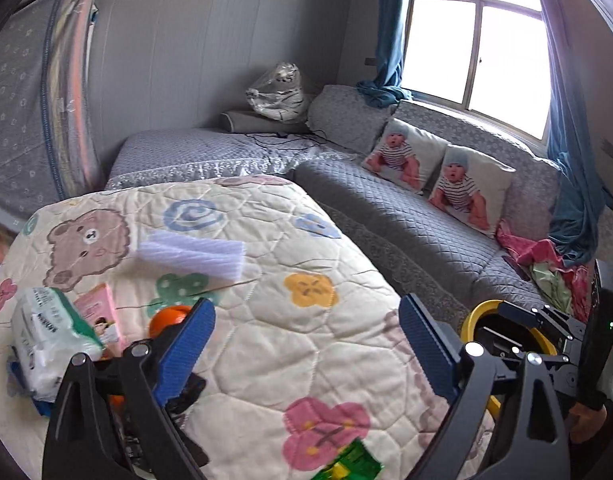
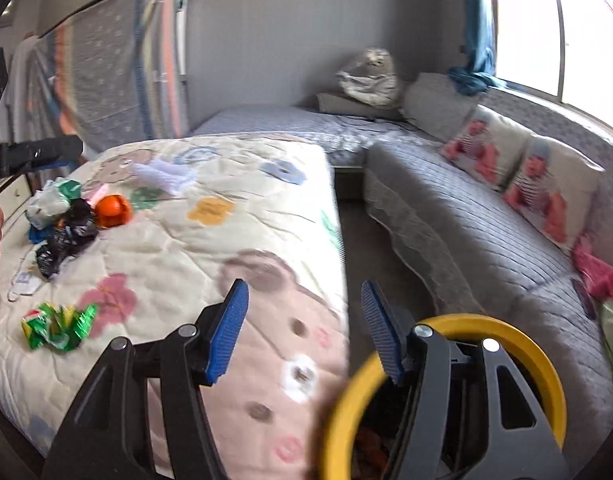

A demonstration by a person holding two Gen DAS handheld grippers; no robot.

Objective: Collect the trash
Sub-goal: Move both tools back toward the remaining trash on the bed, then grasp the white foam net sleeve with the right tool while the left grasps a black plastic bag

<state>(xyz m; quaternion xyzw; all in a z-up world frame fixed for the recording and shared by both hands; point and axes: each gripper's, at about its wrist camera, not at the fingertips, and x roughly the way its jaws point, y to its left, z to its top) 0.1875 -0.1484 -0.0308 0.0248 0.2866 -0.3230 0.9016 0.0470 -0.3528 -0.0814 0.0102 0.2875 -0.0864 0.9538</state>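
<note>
Showing: a bedroom seen from two wrist cameras.
Sofa: long grey quilted corner sofa (image 1: pixel 406 208) under the window.
Bed: cream quilt printed with bears and flowers (image 1: pixel 274 320), beside the sofa.
Bin: round yellow-rimmed bin (image 2: pixel 518 344), low beside the bed, behind the right fingers.
Trash pile: white tissue pack (image 1: pixel 46 332), black crumpled bag (image 2: pixel 66 236) and orange ball-shaped piece (image 2: pixel 113 210), together near the quilt's left edge.
Wrapper: crumpled green and yellow wrapper (image 2: pixel 56 326), apart from the pile.
Left hand-held gripper (image 1: pixel 306 340): jaws spread wide, nothing between them.
Right hand-held gripper (image 2: pixel 304 328): jaws partly apart, empty.
</note>
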